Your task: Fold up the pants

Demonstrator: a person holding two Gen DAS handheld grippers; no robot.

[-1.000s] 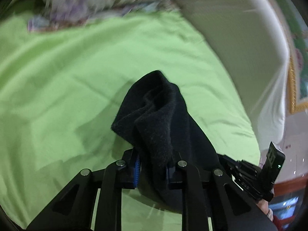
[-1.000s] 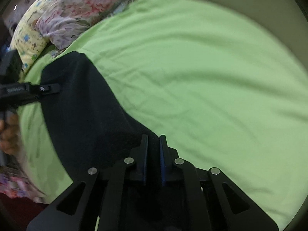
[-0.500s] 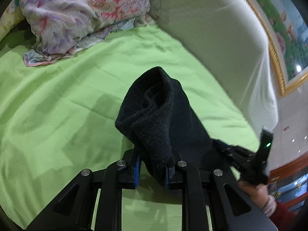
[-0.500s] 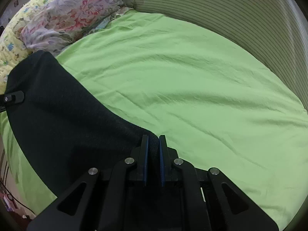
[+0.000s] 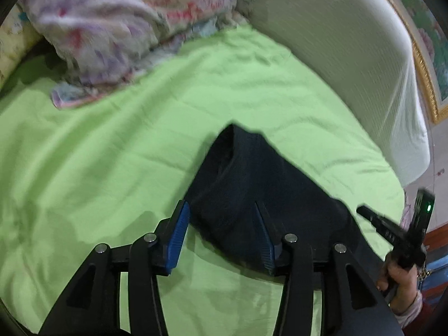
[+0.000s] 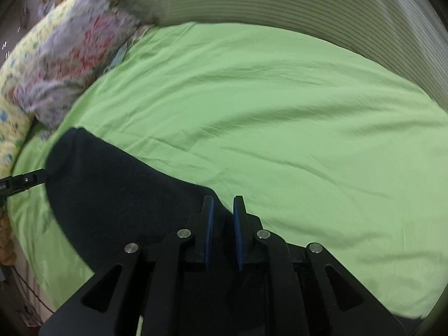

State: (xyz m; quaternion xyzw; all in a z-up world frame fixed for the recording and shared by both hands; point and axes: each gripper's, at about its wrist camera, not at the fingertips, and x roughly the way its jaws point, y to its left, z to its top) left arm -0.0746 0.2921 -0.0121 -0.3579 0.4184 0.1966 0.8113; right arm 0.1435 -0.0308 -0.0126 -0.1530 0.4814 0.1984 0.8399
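My left jaws gape wide around the pants; right jaws nearly closed, maybe pinching. Uneven release could bunch them.

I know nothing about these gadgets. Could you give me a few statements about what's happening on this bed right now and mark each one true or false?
1. The pants are dark and lie on a green sheet. True.
2. The left hand-held gripper is clamped tight on the pants. False: its jaws stand wide apart, with the cloth lying between them.
3. A floral pillow sits at the far edge of the bed. True.
4. The right hand-held gripper is far from the pants. False: its jaws are close together right at the edge of the dark cloth, with only a narrow gap.
5. The sheet is red. False: it is light green.
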